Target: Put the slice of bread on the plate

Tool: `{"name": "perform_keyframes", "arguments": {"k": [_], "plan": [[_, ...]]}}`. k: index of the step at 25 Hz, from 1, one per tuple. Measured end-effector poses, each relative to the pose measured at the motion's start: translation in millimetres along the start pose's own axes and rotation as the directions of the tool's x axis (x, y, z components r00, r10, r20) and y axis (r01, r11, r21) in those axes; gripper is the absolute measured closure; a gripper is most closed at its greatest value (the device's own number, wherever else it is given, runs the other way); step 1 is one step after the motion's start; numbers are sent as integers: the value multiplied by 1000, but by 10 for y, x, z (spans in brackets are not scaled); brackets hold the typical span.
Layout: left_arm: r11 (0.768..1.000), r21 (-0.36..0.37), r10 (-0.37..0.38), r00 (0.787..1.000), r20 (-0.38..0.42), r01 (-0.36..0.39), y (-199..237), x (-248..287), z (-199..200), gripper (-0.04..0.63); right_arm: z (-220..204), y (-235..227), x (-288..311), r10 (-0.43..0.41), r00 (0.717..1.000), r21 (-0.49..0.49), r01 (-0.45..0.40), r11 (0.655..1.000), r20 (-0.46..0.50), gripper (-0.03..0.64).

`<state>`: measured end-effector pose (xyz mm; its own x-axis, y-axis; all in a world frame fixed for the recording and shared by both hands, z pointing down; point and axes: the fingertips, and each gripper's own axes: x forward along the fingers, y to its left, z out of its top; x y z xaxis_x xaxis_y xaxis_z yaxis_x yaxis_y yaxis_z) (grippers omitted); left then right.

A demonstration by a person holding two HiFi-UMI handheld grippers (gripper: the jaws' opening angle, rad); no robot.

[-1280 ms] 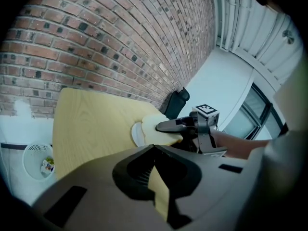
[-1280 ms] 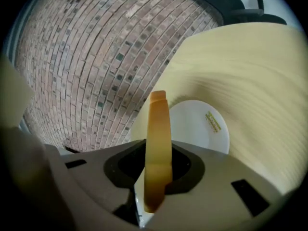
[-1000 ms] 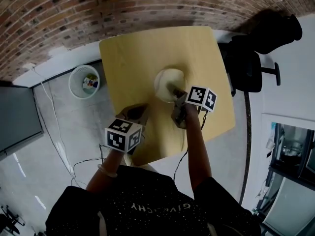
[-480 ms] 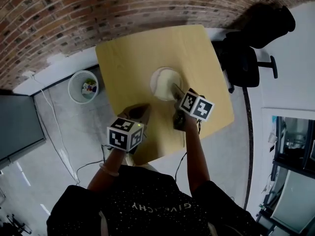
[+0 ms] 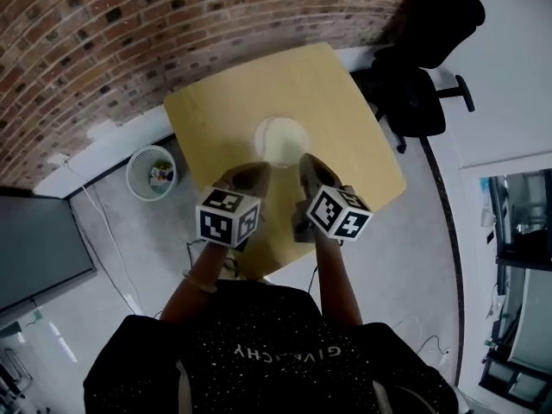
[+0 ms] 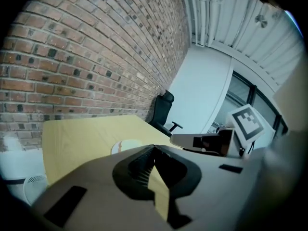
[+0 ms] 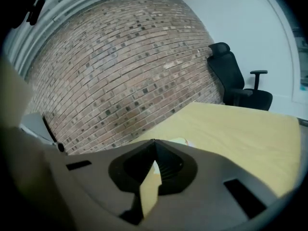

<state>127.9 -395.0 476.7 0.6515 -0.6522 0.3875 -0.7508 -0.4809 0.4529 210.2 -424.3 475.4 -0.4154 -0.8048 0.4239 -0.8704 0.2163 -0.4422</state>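
Note:
A pale slice of bread (image 5: 285, 138) lies on the white plate (image 5: 260, 136) in the middle of the yellow table (image 5: 345, 119). Both grippers hover near the table's front edge, short of the plate and apart from it. My left gripper (image 5: 259, 171) has its jaws shut with nothing between them, and in its own view the plate (image 6: 126, 147) shows just beyond the jaw tips (image 6: 154, 147). My right gripper (image 5: 305, 160) is shut and empty too. The plate's edge (image 7: 182, 141) peeks over that gripper's closed jaws (image 7: 154, 141). The right gripper (image 6: 207, 141) also shows in the left gripper view.
A black office chair (image 5: 416, 93) stands at the table's right side. A white waste bin (image 5: 151, 172) sits on the floor at the left, below the brick wall (image 5: 103, 33). A dark screen (image 5: 34, 257) is at the far left.
The right gripper has left the plate, risen and drawn back toward the person. The left gripper has risen as well. The bread stays on the plate.

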Motion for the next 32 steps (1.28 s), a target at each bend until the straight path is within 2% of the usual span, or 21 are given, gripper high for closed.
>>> {"name": "perform_keyframes", "arguments": {"k": [6, 18, 23, 32], "plan": [[999, 17, -30, 1000, 5, 30, -205, -108, 3, 584, -115, 306, -345, 74, 996, 68, -77, 995, 44, 603], [998, 30, -50, 999, -5, 50, -359, -247, -27, 584, -162, 214, -688, 7, 996, 185, -24, 982, 91, 604], [998, 26, -56, 998, -11, 56, -402, -256, -77, 584, -206, 201, -769, 17, 994, 256, -43, 966, 104, 604], [998, 20, -53, 998, -36, 53, -452, -295, -191, 584, -262, 252, -812, 43, 994, 272, -69, 960, 101, 604]]}}
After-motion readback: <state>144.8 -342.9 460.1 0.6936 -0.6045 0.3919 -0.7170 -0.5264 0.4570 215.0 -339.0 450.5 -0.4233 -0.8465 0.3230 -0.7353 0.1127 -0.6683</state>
